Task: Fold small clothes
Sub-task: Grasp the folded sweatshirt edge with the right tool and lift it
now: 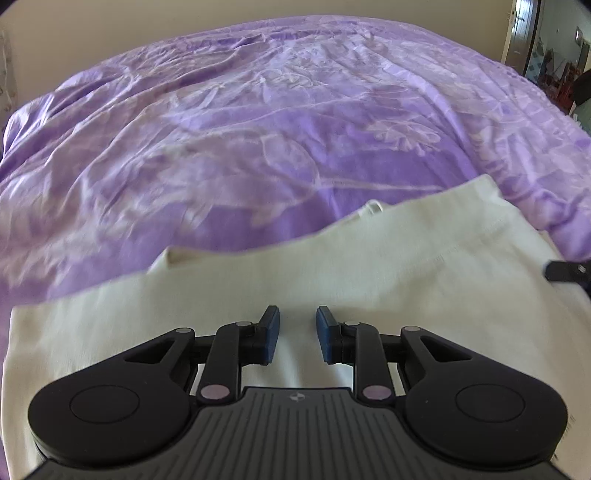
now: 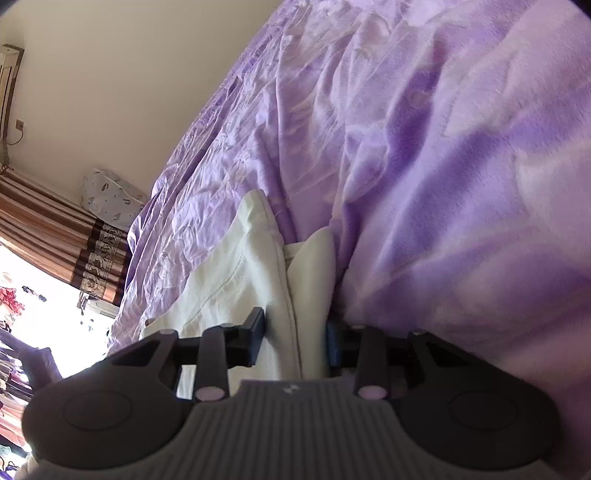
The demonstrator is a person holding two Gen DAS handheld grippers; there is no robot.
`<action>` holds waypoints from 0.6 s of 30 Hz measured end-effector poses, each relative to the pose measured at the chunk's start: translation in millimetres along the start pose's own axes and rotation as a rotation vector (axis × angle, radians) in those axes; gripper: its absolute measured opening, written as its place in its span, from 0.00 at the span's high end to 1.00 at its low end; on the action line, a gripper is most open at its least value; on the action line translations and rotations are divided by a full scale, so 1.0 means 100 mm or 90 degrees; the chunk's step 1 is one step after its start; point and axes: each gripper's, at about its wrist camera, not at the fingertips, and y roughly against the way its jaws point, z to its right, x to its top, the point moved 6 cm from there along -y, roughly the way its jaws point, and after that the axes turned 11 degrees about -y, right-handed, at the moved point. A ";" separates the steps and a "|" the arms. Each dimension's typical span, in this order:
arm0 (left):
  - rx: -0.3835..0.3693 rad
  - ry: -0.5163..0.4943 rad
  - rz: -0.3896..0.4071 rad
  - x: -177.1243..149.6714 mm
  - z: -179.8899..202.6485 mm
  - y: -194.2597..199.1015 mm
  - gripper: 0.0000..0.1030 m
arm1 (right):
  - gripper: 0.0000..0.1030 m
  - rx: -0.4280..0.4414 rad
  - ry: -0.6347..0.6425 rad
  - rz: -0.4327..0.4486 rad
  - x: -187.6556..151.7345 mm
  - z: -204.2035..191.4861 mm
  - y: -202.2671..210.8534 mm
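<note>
A cream-white garment (image 1: 332, 269) lies spread on the purple bedspread (image 1: 258, 122), folded over with a doubled far edge. My left gripper (image 1: 297, 334) hovers over its near middle, jaws open, nothing between them. In the right wrist view, my right gripper (image 2: 295, 339) is tilted on its side at the garment's (image 2: 236, 273) edge. Its jaws are open, with the folded layers of the cloth edge standing between them. One right fingertip (image 1: 561, 271) shows at the far right of the left wrist view.
The wrinkled purple bedspread (image 2: 406, 147) covers the whole bed. A patterned pillow (image 2: 107, 195) lies at the bed's far end by striped curtains (image 2: 62, 236) and a bright window. A doorway (image 1: 524, 33) stands beyond the bed.
</note>
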 end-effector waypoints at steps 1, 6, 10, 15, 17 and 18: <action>0.005 0.002 -0.001 0.04 -0.01 -0.05 0.72 | 0.78 0.001 -0.001 0.000 0.01 0.01 -0.01; 0.015 0.027 0.000 0.17 -0.05 -0.23 0.73 | 0.78 0.008 -0.009 -0.002 0.02 0.05 -0.01; 0.027 0.041 0.006 0.23 -0.06 -0.26 0.73 | 0.76 0.016 -0.016 -0.007 0.02 0.08 -0.03; 0.045 0.051 0.016 0.27 -0.12 -0.02 0.73 | 0.79 0.033 -0.034 -0.004 0.04 0.09 -0.05; 0.053 0.046 0.016 0.26 -0.16 0.13 0.73 | 0.86 0.037 -0.035 -0.003 0.04 0.08 -0.05; 0.054 0.044 0.016 0.24 -0.19 0.21 0.73 | 0.87 0.038 -0.032 -0.001 0.04 0.07 -0.05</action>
